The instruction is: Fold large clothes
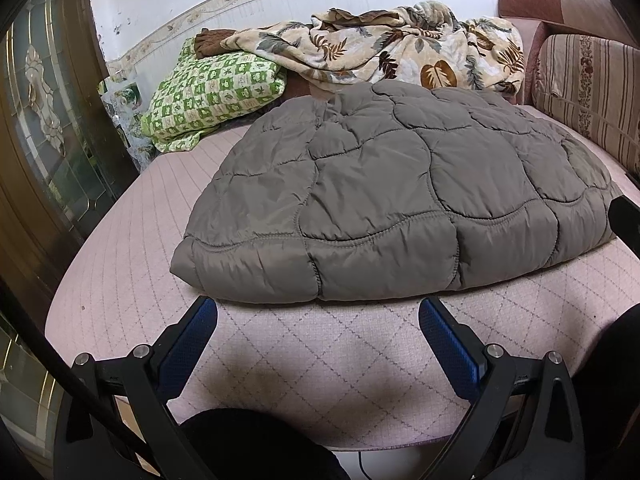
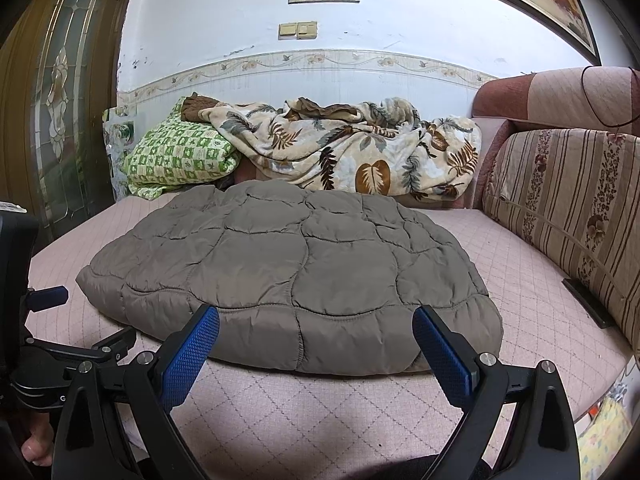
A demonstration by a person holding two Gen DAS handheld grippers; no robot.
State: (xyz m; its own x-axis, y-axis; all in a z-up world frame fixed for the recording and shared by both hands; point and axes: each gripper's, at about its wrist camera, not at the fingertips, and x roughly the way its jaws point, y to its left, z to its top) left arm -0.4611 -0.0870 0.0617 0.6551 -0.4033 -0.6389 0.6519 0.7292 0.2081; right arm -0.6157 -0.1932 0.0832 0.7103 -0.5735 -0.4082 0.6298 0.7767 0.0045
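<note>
both grippers, left (image 1: 318, 312) and right (image 2: 316, 320), released, empty; jacket (image 1: 392, 196) just ahead, lengthwise left-right, right nearer its hem.

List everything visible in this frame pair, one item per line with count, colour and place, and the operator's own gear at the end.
quilted jacket: 1, grey-brown, lying flat in the middle of the sofa seat, nearest both grippers
sofa seat cover: 1, pale pink with diamond stitching, under the jacket
leaf-print blanket: 1, cream with brown and grey leaves, bunched at the back of the seat
checked pillow: 1, green and white, back left, partly under the blanket
striped cushion: 1, beige with brown floral stripes, right side
glass-panel door: 1, dark wood, far left
wall switches: 2, beige, on the white wall
left gripper: 1, black with blue pads, open, short of the jacket
right gripper: 1, black with blue pads, open, at the jacket's near edge
</note>
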